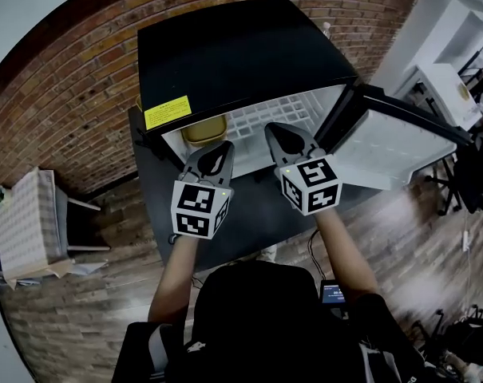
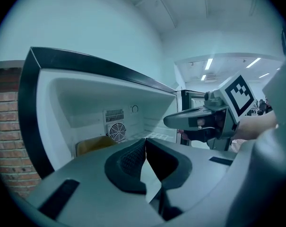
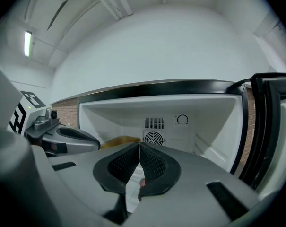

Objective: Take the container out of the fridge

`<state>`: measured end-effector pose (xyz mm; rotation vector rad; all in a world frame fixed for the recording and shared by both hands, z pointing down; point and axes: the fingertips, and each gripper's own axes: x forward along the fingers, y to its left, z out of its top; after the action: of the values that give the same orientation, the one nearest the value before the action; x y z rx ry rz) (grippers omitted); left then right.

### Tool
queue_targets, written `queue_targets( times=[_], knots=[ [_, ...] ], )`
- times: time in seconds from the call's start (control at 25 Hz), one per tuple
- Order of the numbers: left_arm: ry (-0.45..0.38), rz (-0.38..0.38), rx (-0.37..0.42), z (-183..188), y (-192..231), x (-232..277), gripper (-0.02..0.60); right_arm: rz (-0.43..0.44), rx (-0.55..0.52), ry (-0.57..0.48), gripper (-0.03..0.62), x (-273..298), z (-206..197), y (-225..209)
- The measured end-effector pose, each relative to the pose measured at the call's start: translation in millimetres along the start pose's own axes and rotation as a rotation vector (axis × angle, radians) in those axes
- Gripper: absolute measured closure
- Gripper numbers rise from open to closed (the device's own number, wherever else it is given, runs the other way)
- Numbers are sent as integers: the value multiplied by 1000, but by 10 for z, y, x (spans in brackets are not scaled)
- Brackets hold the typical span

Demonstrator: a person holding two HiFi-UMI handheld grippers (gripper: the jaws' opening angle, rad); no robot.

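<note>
1. The brick wall (image 1: 65, 94) fills the back of the head view, with wooden floor (image 1: 105, 294) below it.
2. The fridge (image 1: 241, 54) is a small black one with a white inside, sitting on a dark surface (image 1: 249, 214).
3. Its door (image 1: 401, 146) is swung wide open to the right, white liner facing up in the head view.
4. The wire shelf (image 1: 281, 116) runs across the inside of the compartment and is mostly bare on the right.
5. The left gripper (image 1: 225, 146) is held out in front of the opening on the left side, pointing in. Its jaws are closed tight, pads meeting at the tip, nothing between them.
6. The right gripper (image 1: 271, 128) is just beside it, pointing in at the middle of the shelf. Its jaws are pressed together too, and they're empty.
7. The container (image 1: 203, 130) is yellowish and is inside the fridge, over on the left near the left wall. The left gripper view shows it past that gripper's tip, below and left of the fan. Neither gripper looks to be touching it.
8. The yellow sticker (image 1: 168, 112) is stuck on the fridge's top front edge, left side.
9. The round fan grille (image 3: 153, 138) sits on the back wall, with a vent slot above it.
10. The dial (image 3: 182, 119) is up to the right of the fan.
</note>
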<state>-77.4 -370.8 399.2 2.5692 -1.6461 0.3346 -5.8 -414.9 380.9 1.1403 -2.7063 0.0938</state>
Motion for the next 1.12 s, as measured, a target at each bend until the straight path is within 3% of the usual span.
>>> queue_targets(
  times=[0.16, 0.44, 0.72, 0.84, 1.12],
  knots=[
    [14, 19, 29, -9, 13, 78, 566, 36, 8, -1, 553, 122, -32, -47],
    [106, 46, 153, -52, -9, 208, 566, 96, 2, 1, 553, 288, -38, -103],
    [183, 119, 194, -184, 104, 333, 565, 149, -4, -7, 553, 427, -8, -168],
    [228, 110, 233, -237, 101, 405, 486, 168, -4, -5, 553, 481, -18, -199],
    [322, 149, 369, -309, 184, 583, 461, 197, 6, 1, 553, 578, -82, -276]
  ],
)
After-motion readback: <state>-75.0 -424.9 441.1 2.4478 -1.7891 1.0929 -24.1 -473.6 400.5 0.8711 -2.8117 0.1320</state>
